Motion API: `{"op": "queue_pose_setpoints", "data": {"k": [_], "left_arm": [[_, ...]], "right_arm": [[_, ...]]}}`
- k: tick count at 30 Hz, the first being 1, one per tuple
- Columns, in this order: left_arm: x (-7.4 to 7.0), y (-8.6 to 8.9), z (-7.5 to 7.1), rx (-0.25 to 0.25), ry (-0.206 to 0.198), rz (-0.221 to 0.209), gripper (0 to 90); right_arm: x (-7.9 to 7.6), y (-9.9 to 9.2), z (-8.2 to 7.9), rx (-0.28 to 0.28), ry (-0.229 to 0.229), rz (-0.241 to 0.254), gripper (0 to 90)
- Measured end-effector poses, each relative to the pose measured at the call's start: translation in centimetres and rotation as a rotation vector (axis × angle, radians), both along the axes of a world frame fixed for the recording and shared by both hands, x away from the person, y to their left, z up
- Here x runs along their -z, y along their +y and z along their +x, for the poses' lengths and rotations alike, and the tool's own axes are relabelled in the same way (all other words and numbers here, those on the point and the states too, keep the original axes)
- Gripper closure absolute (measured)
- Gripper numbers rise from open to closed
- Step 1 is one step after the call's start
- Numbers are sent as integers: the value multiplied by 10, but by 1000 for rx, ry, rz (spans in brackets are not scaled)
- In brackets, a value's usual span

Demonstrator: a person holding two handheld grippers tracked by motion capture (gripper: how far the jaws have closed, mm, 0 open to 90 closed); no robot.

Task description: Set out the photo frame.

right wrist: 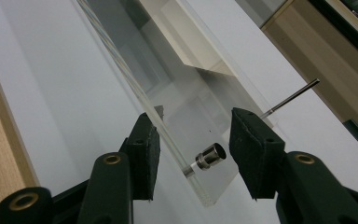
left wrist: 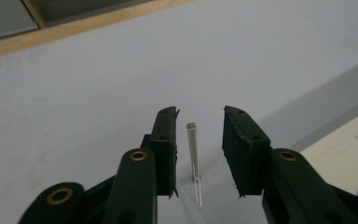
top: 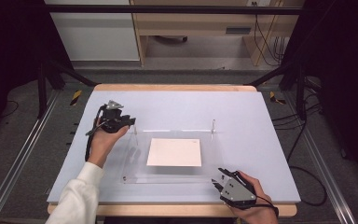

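A clear acrylic plate [top: 135,161] lies on the pale blue table top, with a white square sheet [top: 174,152] at its middle. Thin metal pins stand at its far corners. My left gripper [top: 131,122] is at the far left corner. In the left gripper view it [left wrist: 200,115] is open with that pin [left wrist: 192,149] upright between the pads, nearer the left one and touching neither. My right gripper [top: 218,176] is at the near right corner. There it [right wrist: 193,125] stands open astride the plate's edge [right wrist: 168,79] and a short metal cap [right wrist: 209,156], clear of both pads.
The other far pin [top: 213,125] stands at the plate's far right corner and shows as a slanted rod [right wrist: 291,97] in the right gripper view. The table's wooden edge [top: 168,210] runs along the front. Dark frame rails and cables flank the table.
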State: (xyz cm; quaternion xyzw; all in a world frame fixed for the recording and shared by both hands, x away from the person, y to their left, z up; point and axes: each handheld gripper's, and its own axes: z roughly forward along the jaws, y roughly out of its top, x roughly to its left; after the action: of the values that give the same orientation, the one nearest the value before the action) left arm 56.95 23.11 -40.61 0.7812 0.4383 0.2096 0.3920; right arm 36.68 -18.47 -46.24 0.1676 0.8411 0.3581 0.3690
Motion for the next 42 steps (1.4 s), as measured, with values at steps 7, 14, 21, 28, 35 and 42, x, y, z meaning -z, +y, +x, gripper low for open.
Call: {"op": "queue_pose_setpoints", "data": {"k": [7, 14, 21, 28, 35, 42], "left_arm": [[-16, 6, -38, 55, -132, -25, 548], [-27, 9, -68, 111, -163, -25, 516], [-48, 4, -100, 202, -202, -67, 502], [-65, -2, -123, 269, -220, -40, 469], [-77, -7, -133, 317, -244, -34, 437], [-76, -10, -133, 345, -253, -5, 404]], "right_arm": [[-17, 1, 4, 16, 19, 30, 564], [-33, 3, 8, 37, 41, 32, 585], [-53, 5, 15, 70, 66, 61, 604], [-64, 5, 22, 80, 93, 62, 606], [-75, 5, 29, 90, 122, 80, 606], [-84, 4, 36, 94, 152, 84, 606]]}}
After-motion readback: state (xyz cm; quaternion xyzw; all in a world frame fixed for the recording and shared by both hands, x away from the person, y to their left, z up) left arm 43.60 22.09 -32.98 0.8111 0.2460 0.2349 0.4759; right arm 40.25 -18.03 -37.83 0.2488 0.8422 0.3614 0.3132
